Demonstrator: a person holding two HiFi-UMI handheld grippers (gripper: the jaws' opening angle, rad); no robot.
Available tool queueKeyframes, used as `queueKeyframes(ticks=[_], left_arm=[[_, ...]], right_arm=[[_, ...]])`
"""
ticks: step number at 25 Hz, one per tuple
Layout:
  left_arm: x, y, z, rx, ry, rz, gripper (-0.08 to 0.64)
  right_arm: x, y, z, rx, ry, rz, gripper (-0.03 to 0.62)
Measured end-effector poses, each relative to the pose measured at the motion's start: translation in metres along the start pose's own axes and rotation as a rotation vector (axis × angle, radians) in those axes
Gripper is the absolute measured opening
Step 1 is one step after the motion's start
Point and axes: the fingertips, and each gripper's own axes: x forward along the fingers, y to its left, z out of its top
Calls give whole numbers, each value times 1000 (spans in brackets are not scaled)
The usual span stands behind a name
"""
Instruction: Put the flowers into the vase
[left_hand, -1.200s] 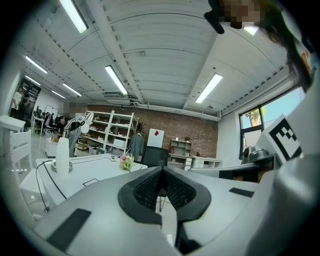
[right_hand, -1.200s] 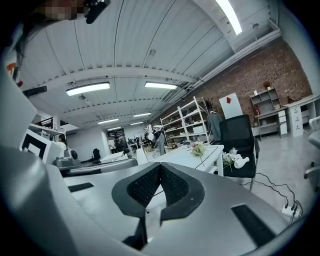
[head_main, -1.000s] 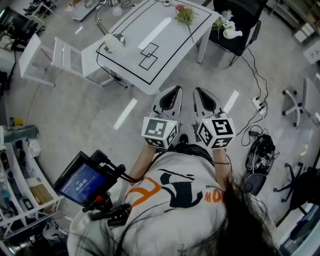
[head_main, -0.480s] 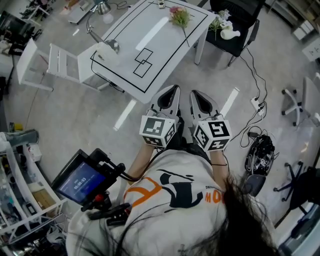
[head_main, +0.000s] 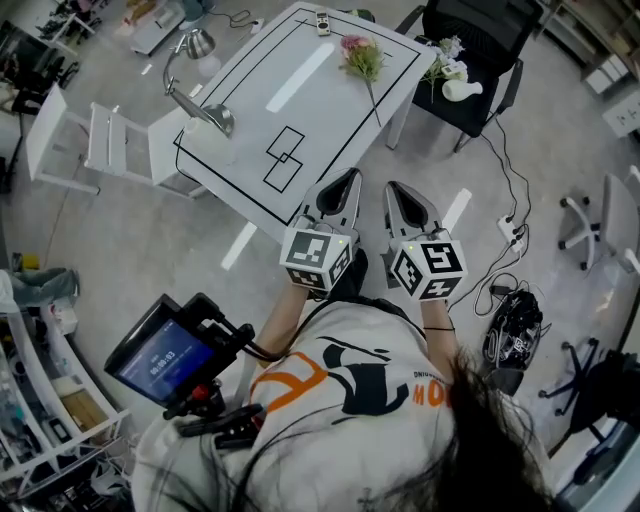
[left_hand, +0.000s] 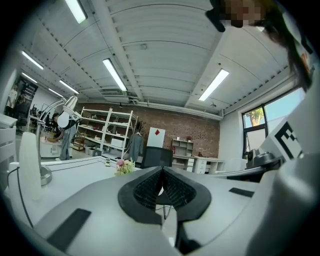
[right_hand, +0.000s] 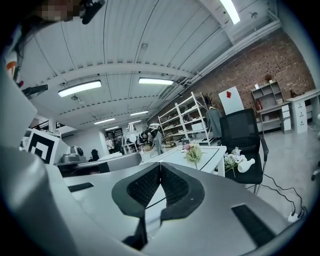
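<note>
Grippers shut and empty before the desk

Left gripper (head_main: 353, 176) and right gripper (head_main: 392, 185) hover side by side off the desk's (head_main: 250, 120) near edge, jaws pressed together on nothing. Flowers (head_main: 360, 55) lie near its far right corner. The white vase (head_main: 462, 89) lies on a black chair (head_main: 488, 96) beyond that corner.

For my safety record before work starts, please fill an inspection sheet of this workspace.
Surface: white table, black lines, mostly bare.
Job's things: flowers lie on the table; vase lies on a black chair beside it.
Clutter: desk lamp at the table edge.
Grippers: left gripper and right gripper shut, empty.
Cables: cable on the floor to a power strip.
Surroundings: white chair, shelves.
</note>
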Motion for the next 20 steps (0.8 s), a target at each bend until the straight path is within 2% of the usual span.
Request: queueKeyframes(ticks=[4, 7, 12, 16, 20], left_arm=[[46, 35, 0, 1, 27, -17, 11], [56, 39, 3, 9, 28, -23, 11], [75, 43, 1, 92, 49, -47, 11], [97, 60, -1, 10, 45, -64, 11], [119, 83, -9, -8, 67, -49, 11]], right_arm=[[53, -23, 7, 12, 30, -15, 14], [62, -33, 11, 12, 36, -18, 14], [85, -57, 12, 27, 57, -34, 14], [120, -80, 9, 24, 90, -63, 14], [158, -102, 8, 20, 123, -70, 14]])
